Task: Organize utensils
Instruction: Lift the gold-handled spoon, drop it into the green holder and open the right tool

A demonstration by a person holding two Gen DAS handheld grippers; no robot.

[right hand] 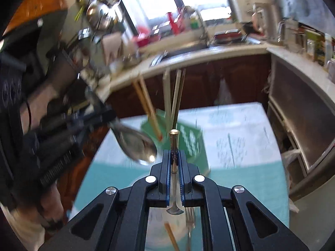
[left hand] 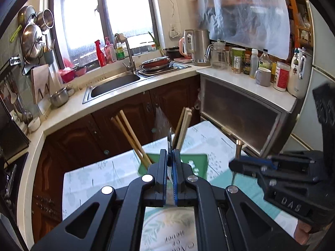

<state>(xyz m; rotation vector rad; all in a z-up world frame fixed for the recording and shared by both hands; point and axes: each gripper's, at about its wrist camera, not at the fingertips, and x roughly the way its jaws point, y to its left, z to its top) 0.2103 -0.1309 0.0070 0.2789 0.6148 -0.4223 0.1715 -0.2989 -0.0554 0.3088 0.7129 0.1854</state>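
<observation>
My left gripper (left hand: pixel 171 153) is shut on a metal spoon (left hand: pixel 170 140), held edge-on just above and in front of a green utensil holder (left hand: pixel 196 163). In the right wrist view the spoon's bowl (right hand: pixel 138 146) shows in the left gripper (right hand: pixel 98 115). The holder (right hand: pixel 188 140) stands on the table with wooden chopsticks (left hand: pixel 129 136) and pale chopsticks (left hand: pixel 183 125) in it. My right gripper (right hand: pixel 174 152) is shut on a metal utensil with a gold-tipped handle (right hand: pixel 174 144), to the right of the holder; it also shows in the left wrist view (left hand: pixel 238 150). A fork (right hand: pixel 189 219) and a chopstick (right hand: pixel 171 236) lie below the right gripper.
The table has a pale floral cloth (left hand: pixel 94 173) and a teal mat (right hand: pixel 240 188). Behind it is a kitchen counter with a sink (left hand: pixel 114 83), dark wood cabinets (left hand: pixel 129 108), a kettle (left hand: pixel 200 48) and several bottles and jars (left hand: pixel 261 67).
</observation>
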